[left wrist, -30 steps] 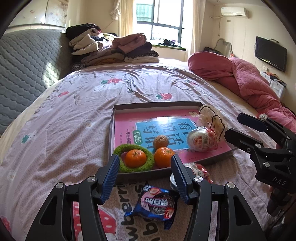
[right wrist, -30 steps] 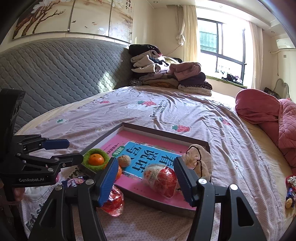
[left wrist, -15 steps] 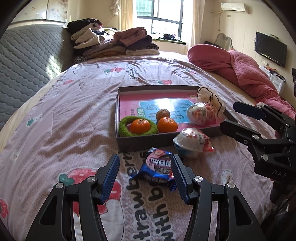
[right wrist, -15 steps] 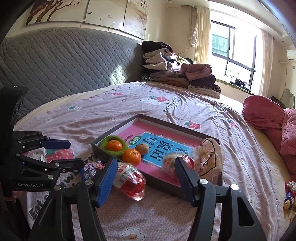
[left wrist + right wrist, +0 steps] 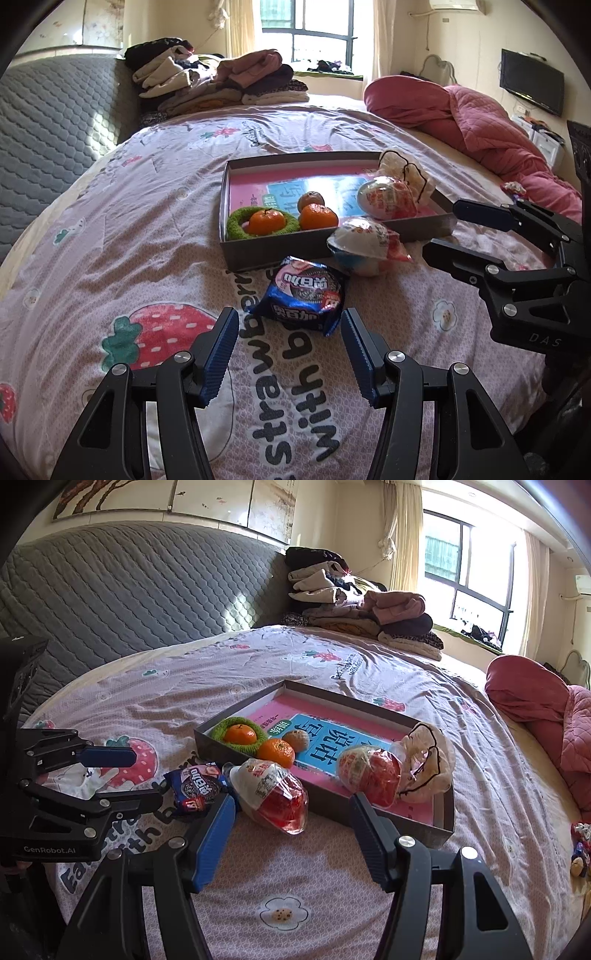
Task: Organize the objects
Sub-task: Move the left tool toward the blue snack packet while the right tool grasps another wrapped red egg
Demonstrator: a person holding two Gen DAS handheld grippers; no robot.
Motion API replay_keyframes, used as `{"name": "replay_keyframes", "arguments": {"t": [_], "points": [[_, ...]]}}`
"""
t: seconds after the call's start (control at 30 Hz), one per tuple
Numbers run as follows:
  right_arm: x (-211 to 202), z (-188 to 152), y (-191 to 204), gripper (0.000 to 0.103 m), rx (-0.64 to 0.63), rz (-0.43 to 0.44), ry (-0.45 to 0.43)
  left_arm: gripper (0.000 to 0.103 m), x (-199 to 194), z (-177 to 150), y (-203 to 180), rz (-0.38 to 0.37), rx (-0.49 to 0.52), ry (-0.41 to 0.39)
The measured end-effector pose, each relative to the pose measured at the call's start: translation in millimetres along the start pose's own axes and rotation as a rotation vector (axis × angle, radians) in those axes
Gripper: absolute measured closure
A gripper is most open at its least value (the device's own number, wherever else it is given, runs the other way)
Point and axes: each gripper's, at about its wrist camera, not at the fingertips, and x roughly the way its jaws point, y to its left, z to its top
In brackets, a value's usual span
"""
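A grey box tray [image 5: 280, 248] [image 5: 441, 825] lies on the bed with a pink book inside, two oranges [image 5: 317, 216] [image 5: 275, 752], one in a green knitted ring [image 5: 236, 225], a brown nut [image 5: 311, 199], a wrapped toy egg [image 5: 386, 197] [image 5: 369, 771] and a cream pouch [image 5: 406, 171]. In front of the tray lie a blue cookie packet [image 5: 304, 293] [image 5: 197, 784] and a second wrapped toy egg [image 5: 364, 245] [image 5: 273, 794]. My left gripper [image 5: 290, 352] is open, just behind the packet. My right gripper [image 5: 291, 843] is open, just behind the second egg.
Folded clothes [image 5: 218, 79] are stacked at the far end of the bed. A pink quilt [image 5: 461, 118] lies bunched on the right. A grey padded headboard [image 5: 129, 590] runs along the left. Small wrapped items [image 5: 581, 843] lie at the bed's right edge.
Both grippers have pulled back from the tray. The packet and the second egg now show fully ahead of the fingers. Both stay open and empty.
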Motion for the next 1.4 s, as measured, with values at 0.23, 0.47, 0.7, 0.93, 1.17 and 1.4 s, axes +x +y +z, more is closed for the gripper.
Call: {"name": "replay_keyframes", "arguments": {"t": [0.23, 0.47, 0.7, 0.93, 1.17, 1.4], "points": [[0.4, -4.5, 4.2, 0.039, -0.016, -0.006, 0.012, 0.044, 3.4, -9.8, -6.3, -0.002, 0.024, 0.028], [5.4, -6.8, 8.7, 0.039, -0.04, -0.007, 0.023, 0.044, 11.2, -12.6, -5.8, -0.001, 0.03, 0.043], [11.7, -9.5, 9.7, 0.039, -0.046, -0.007, 0.038, 0.044, 20.6, -12.6, -2.0, 0.006, 0.022, 0.059], [14.5, -9.5, 8.2, 0.039, -0.044, -0.004, 0.041, 0.044, 28.2, -11.2, -4.0, -0.006, 0.025, 0.062], [21.0, -8.5, 10.8, 0.039, -0.067, -0.008, 0.046, 0.044, 35.4, -7.1, -4.4, -0.009, 0.026, 0.061], [31.1, -5.4, 12.6, 0.039, -0.088, -0.02, 0.053, 0.044, 42.5, -2.9, -3.8, -0.011, 0.016, 0.057]]}}
